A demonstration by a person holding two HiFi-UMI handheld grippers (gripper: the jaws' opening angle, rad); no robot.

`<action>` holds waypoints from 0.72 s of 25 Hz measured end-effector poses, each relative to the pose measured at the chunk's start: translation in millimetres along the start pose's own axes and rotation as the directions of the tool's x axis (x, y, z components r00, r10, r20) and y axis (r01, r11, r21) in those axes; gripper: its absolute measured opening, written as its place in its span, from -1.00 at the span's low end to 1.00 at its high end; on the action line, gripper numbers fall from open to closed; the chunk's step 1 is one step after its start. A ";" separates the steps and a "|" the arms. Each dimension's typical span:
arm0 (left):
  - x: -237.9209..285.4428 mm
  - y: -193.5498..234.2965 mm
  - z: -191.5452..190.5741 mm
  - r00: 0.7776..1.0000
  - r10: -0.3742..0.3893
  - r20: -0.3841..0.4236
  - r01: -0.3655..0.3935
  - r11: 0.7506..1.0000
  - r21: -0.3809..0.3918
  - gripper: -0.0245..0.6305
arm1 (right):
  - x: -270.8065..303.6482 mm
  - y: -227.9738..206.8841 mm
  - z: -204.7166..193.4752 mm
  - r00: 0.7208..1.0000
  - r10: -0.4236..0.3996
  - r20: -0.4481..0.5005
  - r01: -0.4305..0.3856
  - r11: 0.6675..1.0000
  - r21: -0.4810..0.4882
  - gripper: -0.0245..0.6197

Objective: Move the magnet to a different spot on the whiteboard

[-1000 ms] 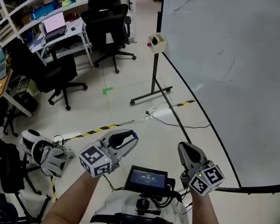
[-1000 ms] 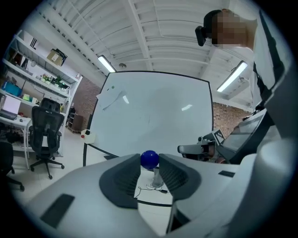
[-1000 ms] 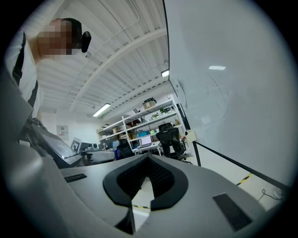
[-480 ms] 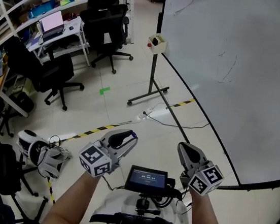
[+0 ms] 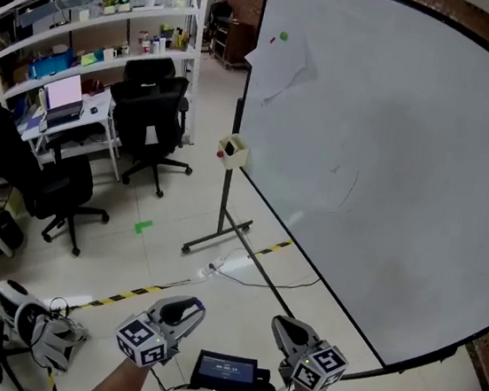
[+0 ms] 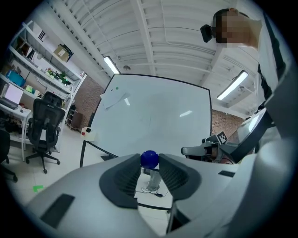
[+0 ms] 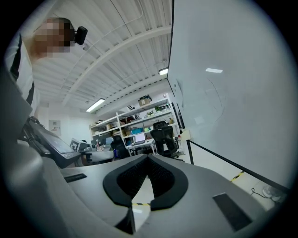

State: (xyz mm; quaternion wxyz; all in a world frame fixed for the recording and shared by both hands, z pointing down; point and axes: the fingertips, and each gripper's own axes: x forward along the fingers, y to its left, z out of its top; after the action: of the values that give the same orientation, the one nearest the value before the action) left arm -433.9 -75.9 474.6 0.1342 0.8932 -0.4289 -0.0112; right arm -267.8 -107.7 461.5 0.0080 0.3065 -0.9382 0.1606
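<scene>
Sitting between the tips of the left gripper (image 5: 194, 305), a blue ball-shaped magnet (image 6: 149, 159) is clamped from both sides by the ribbed pads, as the left gripper view shows. Magnet and gripper are held out in the air, well apart from the whiteboard (image 5: 391, 165), which fills the right and upper part of the head view and stands on a dark frame on the floor. The right gripper (image 7: 148, 158) has its jaws together at the tips with nothing between them, and it is held low beside the left one. Between the two grippers, close to the person's body, sits a small screen (image 5: 224, 372).

Near the whiteboard's top left corner a green magnet (image 5: 283, 36) sits on a tilted sheet of paper (image 5: 280, 61). A small pale box (image 5: 231, 151) hangs at the board's left edge. On the floor run a strip of yellow-and-black tape (image 5: 120, 294) and a thin cable (image 5: 282, 286). Further left stand black office chairs (image 5: 151, 124), a desk with an open laptop (image 5: 64, 95), and white shelves (image 5: 90, 9) loaded with small items.
</scene>
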 end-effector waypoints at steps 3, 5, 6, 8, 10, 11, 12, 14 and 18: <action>-3.5 -6.0 4.7 1.000 -0.009 0.004 0.009 1.000 0.001 -0.45 | -7.8 5.9 6.5 1.000 -0.011 0.006 0.012 1.000 -0.009 -0.83; -4.1 -5.0 5.2 1.000 -0.012 0.005 0.012 1.000 -0.002 -0.45 | -10.7 8.6 7.3 1.000 -0.018 0.008 0.018 1.000 -0.011 -0.83; -3.8 -3.7 4.5 1.000 -0.013 0.005 0.013 1.000 -0.006 -0.45 | -12.1 9.1 6.2 1.000 -0.022 0.008 0.022 1.000 -0.010 -0.83; -2.8 -2.2 1.8 1.000 -0.016 0.001 0.016 1.000 -0.015 -0.45 | -15.9 8.2 1.5 0.999 -0.036 0.002 0.036 0.999 -0.004 -0.83; -1.3 -3.7 -1.5 1.000 -0.023 -0.006 0.023 0.999 -0.022 -0.45 | -21.6 5.7 -4.0 0.999 -0.054 -0.003 0.054 0.999 0.007 -0.83; 0.6 -4.9 -2.8 1.000 -0.028 -0.011 0.028 0.999 -0.024 -0.45 | -24.6 3.3 -6.1 0.998 -0.064 -0.004 0.064 0.998 0.013 -0.83; 3.5 -6.0 -3.7 0.999 -0.034 -0.016 0.033 0.999 -0.025 -0.45 | -27.0 -0.4 -7.5 0.997 -0.073 -0.003 0.073 0.997 0.017 -0.83; 11.5 -8.1 -3.1 0.999 -0.046 -0.025 0.045 0.999 -0.022 -0.45 | -30.2 -9.8 -7.9 0.996 -0.090 0.002 0.090 0.996 0.022 -0.83; 29.7 -11.7 8.9 0.996 -0.077 -0.039 0.077 0.997 0.003 -0.45 | -33.3 -29.1 -0.6 0.992 -0.120 0.025 0.119 0.992 0.029 -0.83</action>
State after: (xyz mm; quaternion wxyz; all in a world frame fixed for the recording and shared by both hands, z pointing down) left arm -407.5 -93.8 465.9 0.1399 0.9095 -0.3916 0.0018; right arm -224.0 -110.6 467.0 0.0009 0.3644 -0.9159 0.1685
